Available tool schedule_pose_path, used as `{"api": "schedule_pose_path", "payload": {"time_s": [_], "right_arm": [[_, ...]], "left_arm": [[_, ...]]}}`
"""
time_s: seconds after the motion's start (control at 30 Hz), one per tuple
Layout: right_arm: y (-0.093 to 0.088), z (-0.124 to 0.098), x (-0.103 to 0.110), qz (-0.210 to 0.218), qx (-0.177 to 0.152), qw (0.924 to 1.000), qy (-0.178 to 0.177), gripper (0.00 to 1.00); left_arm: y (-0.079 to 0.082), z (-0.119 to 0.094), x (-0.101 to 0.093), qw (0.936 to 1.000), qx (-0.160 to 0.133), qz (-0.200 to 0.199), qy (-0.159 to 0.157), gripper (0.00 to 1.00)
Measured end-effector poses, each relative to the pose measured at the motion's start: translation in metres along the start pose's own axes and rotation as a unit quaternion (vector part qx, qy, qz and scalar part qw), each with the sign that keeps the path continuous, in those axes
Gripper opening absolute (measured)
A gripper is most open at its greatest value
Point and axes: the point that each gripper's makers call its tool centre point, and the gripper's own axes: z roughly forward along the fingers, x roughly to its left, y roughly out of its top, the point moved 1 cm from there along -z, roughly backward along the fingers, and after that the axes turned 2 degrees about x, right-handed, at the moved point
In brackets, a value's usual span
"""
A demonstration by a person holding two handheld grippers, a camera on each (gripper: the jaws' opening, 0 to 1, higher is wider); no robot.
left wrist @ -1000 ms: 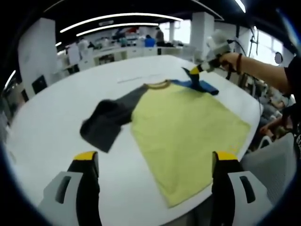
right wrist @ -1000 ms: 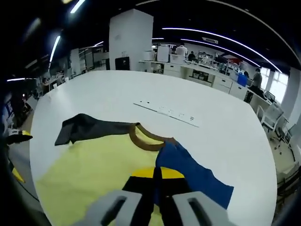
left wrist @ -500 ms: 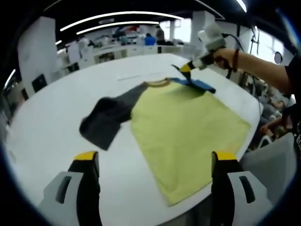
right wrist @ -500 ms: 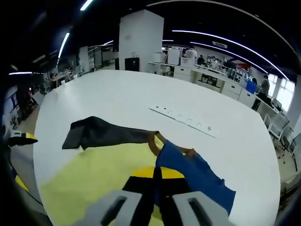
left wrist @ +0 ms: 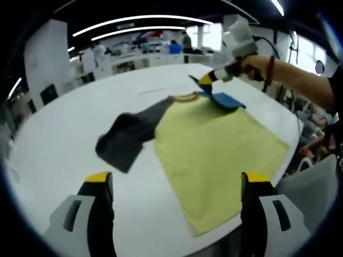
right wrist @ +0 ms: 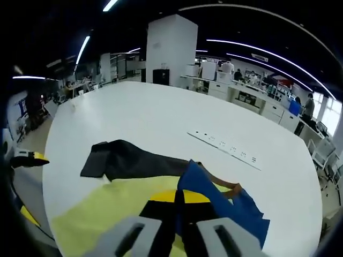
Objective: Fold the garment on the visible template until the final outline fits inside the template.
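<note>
Jaws clamped tight on the right gripper [right wrist: 179, 206], pinching the blue fabric sleeve [right wrist: 214, 206] and lifting it off the round white bench [left wrist: 64, 139], while the left gripper [left wrist: 177, 184] hangs with jaws wide apart, holding nothing. Yellow-bodied shirt [left wrist: 214, 147] lies mostly flat, dark grey sleeve [left wrist: 128, 139] splayed at nine o'clock. Early going, I'd say: no fold finished, both sleeves and body left.

I am working in a large open-plan lab or office: long curved ceiling light strips [right wrist: 257, 51], a square white pillar [right wrist: 170, 51], rows of white workbenches [right wrist: 241, 96] with equipment, and people standing among them beyond the broad white round table [right wrist: 134, 115].
</note>
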Motion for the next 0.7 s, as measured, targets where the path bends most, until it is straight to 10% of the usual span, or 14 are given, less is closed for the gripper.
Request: {"api": "schedule_pose_path", "payload": {"time_s": [0.7], "right_arm": [[0.034,0.007,0.067,-0.024,-0.025,0.9976,0.059,0.00]], "left_arm": [[-0.008,-0.004,0.006,0.9999,0.007,-0.005,0.006,0.95]]}}
